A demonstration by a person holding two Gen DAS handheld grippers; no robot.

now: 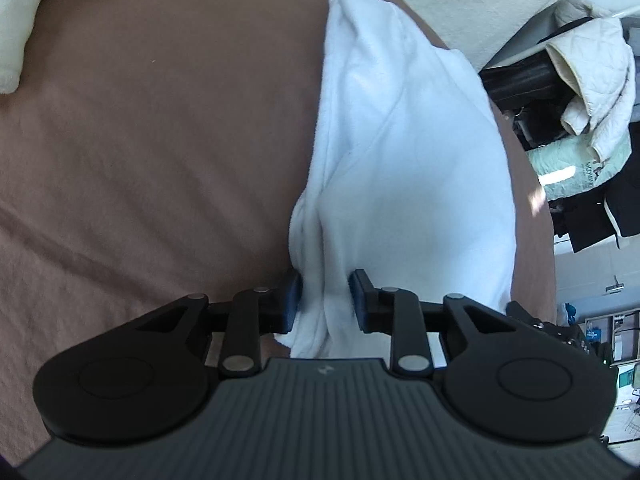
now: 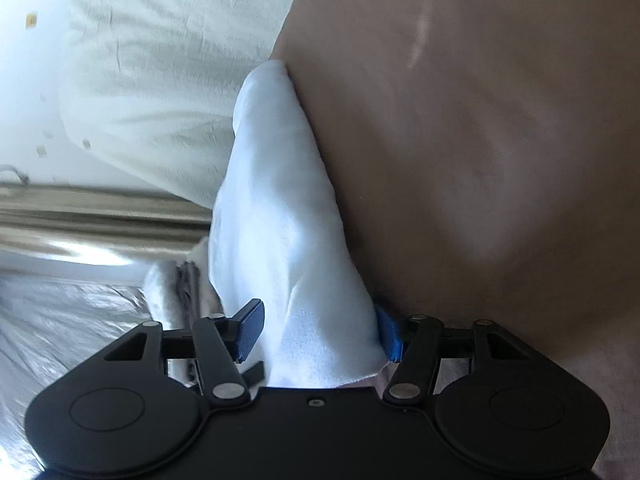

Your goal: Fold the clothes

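Note:
A white garment (image 1: 400, 140) lies in a long folded bundle on the brown bed sheet (image 1: 160, 140), near the bed's right edge. My left gripper (image 1: 324, 300) is shut on its near end, with both black pads pinching a bunched fold. In the right wrist view the same white garment (image 2: 276, 200) runs forward from between the jaws along the bed's edge. My right gripper (image 2: 318, 332) stands wide. The cloth drapes against the right blue pad, and the left pad's face shows bare beside it.
A cream pillow (image 1: 16, 40) sits at the far left of the bed. Pale bedding (image 2: 152, 60) hangs off the bed beside the brown sheet (image 2: 480, 120). Below it is a shiny floor (image 2: 60, 320). Piled clothes and a quilted jacket (image 1: 592, 80) stand past the bed's right edge.

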